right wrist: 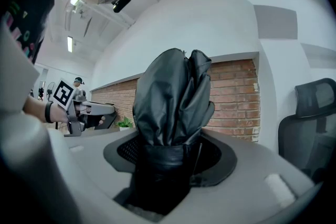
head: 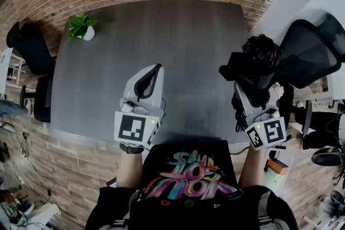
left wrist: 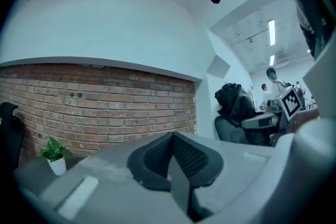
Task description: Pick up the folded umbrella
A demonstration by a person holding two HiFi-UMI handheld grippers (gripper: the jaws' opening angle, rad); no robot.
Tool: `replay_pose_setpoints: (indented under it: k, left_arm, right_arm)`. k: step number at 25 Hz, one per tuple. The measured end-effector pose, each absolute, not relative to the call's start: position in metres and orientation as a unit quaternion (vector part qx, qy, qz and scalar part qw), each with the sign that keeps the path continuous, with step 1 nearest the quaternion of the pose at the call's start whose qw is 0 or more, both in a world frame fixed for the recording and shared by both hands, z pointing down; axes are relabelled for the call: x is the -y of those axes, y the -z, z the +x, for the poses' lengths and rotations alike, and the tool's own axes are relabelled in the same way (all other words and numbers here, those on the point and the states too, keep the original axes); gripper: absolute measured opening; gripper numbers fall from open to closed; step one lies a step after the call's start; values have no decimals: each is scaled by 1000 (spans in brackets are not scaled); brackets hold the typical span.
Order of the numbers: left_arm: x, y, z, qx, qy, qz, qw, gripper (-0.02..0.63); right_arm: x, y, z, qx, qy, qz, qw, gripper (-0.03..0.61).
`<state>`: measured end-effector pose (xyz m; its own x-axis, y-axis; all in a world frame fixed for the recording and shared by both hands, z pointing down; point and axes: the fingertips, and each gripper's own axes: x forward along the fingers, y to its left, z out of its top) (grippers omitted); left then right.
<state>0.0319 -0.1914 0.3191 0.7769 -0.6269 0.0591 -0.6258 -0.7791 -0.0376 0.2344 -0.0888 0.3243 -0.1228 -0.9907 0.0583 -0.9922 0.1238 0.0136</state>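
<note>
We have the folded umbrella (right wrist: 173,94) clamped in the right gripper (right wrist: 165,162) fingers, clear of the worktop (head: 188,35); pickup looks done, left gripper (left wrist: 170,150) fingers together, empty

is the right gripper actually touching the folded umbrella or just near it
Touching. In the right gripper view, the right gripper has its jaws closed against the black folded umbrella, which stands between them with no gap on either side.

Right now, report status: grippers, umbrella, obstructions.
Left gripper shut, empty. Right gripper shut on the folded umbrella, canopy sticking out ahead. Potted plant at the table's far corner, well clear.
</note>
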Motion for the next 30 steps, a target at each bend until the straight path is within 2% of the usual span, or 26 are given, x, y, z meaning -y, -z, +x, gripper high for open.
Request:
replay_pose_setpoints:
  k: [30]
  left_arm:
    - [189, -318, 22, -347, 36, -937, -12, 2]
  right_arm:
    - [93, -328, 210, 768, -16, 639, 41, 242]
